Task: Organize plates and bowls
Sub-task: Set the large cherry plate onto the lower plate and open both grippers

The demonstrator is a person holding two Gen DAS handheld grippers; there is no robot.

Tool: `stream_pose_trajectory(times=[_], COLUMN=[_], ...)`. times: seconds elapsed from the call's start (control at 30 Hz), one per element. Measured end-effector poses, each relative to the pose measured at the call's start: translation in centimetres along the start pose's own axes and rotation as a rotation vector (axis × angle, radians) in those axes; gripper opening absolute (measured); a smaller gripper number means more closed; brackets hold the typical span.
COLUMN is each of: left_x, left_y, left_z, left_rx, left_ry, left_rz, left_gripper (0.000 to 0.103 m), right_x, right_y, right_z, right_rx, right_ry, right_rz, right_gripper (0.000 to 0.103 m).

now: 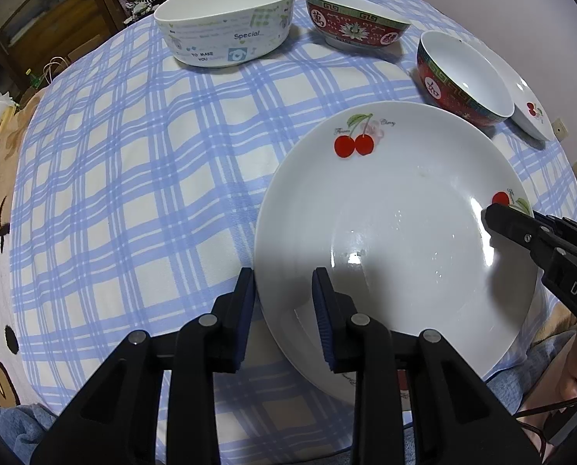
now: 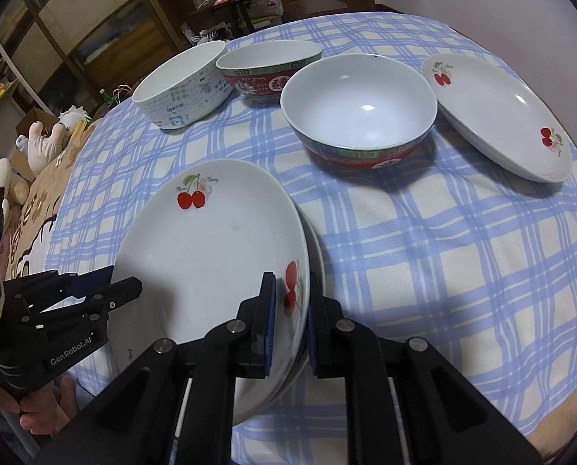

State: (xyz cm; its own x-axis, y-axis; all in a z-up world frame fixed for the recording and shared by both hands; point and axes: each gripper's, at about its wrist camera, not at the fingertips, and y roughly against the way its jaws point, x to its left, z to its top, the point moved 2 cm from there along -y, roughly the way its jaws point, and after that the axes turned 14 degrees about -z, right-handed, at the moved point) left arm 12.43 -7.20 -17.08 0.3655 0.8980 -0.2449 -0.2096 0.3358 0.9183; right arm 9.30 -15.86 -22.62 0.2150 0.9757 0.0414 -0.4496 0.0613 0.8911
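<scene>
White cherry plate (image 2: 210, 255) is sitting atop another on the checked surface (image 2: 424, 252), near its edge.
Left tool (image 1: 284, 290) and right tool (image 2: 290, 298) are each pinching opposite rims; the lower plate is mostly hidden; shelves are blurring behind.

Both wrist cams close, steep-down, share plate (image 1: 397, 209).

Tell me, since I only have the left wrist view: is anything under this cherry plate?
Observer: Yes. A second plate lies beneath the cherry plate; its rim shows along the right edge.
Operator: Where exactly is the right gripper?
Observer: The right gripper has its jaws on either side of the top plate's rim, at the cherry print.
Operator: And the plate half hidden behind the red bowl?
Observer: That far plate lies on the cloth with nothing on it.
</scene>
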Motion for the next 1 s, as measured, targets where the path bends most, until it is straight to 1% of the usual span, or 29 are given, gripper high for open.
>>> stream_pose_trajectory(times=[0.37,0.8,0.9,1.0], left_x=[-0.1,0.2,0.2,0.2], left_y=[-0.2,0.6,0.8,1.2], left_z=[0.1,-0.1,-0.2,-0.2], left_rx=[0.008,0.004,-0.005,-0.019], left_ry=[-0.001,-0.005,-0.005,-0.005], left_rz=[-0.002,0.033,0.046,0.051], left_gripper=[0.03,0.031,0.034,0.041], right_x=[-0.1,-0.2,-0.2,-0.3], right_y=[0.0,0.3,0.5,0.8], right_z=[0.1,0.0,-0.1,-0.3], right_rx=[0.001,0.002,0.0,-0.005], right_ry=[-0.002,-0.004,-0.011,-0.018], right_rz=[0.002,-0.007,-0.007,-0.01], right_gripper=[0.016,0.016,0.016,0.016])
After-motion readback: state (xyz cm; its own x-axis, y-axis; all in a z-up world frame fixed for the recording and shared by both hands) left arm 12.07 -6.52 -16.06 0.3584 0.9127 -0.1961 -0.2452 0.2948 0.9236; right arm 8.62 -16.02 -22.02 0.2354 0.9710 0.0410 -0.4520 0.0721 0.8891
